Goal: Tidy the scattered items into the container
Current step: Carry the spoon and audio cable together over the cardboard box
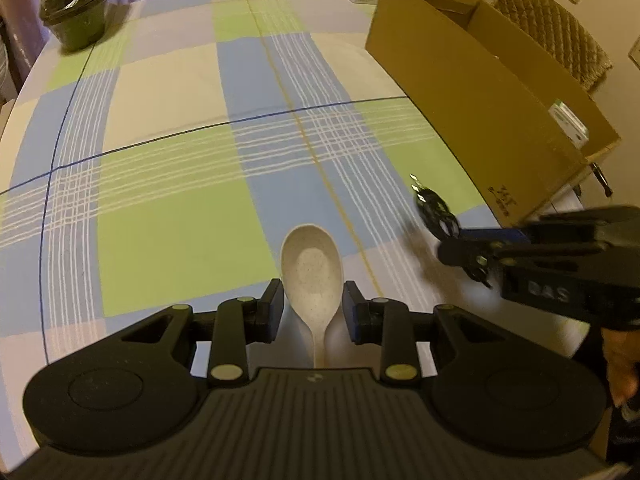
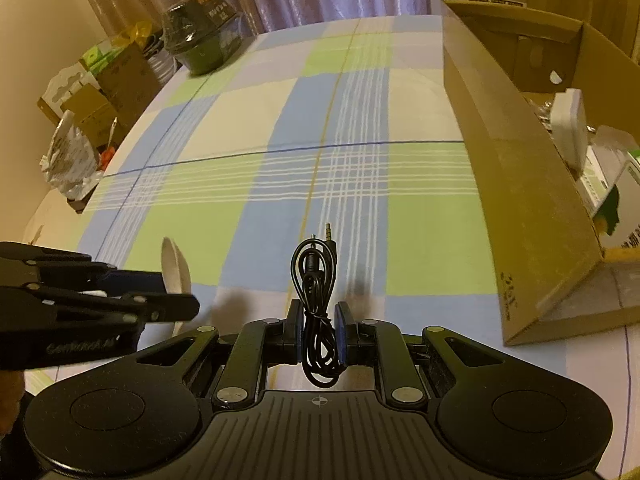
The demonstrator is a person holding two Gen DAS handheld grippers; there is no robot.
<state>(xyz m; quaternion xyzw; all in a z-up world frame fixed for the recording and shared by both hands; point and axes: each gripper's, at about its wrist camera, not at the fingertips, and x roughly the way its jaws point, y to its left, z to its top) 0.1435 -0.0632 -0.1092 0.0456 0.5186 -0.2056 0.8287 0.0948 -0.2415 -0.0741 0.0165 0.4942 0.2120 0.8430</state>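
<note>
Nearly done: left gripper (image 1: 313, 312) spread around speckled cream plastic spoon (image 1: 312, 270), right gripper (image 2: 319, 330) pinching coiled black audio cable (image 2: 316, 280), both outside brown cardboard box (image 2: 520, 200) at table's right edge.

The spoon (image 1: 312, 276) handle's end is hidden under the left gripper's (image 1: 313, 308) body. From the right wrist, that gripper covers the spoon's lower bowl. The cable (image 2: 318, 312) beside the box (image 1: 472, 92) is motion-blurred in the left view. The box's contents are partly hidden behind its wall, their labels unreadable.

Checked tbl (image 1: 168, 216) w/ box (image 1: 472, 96), bowl (image 1: 76, 12)
</note>
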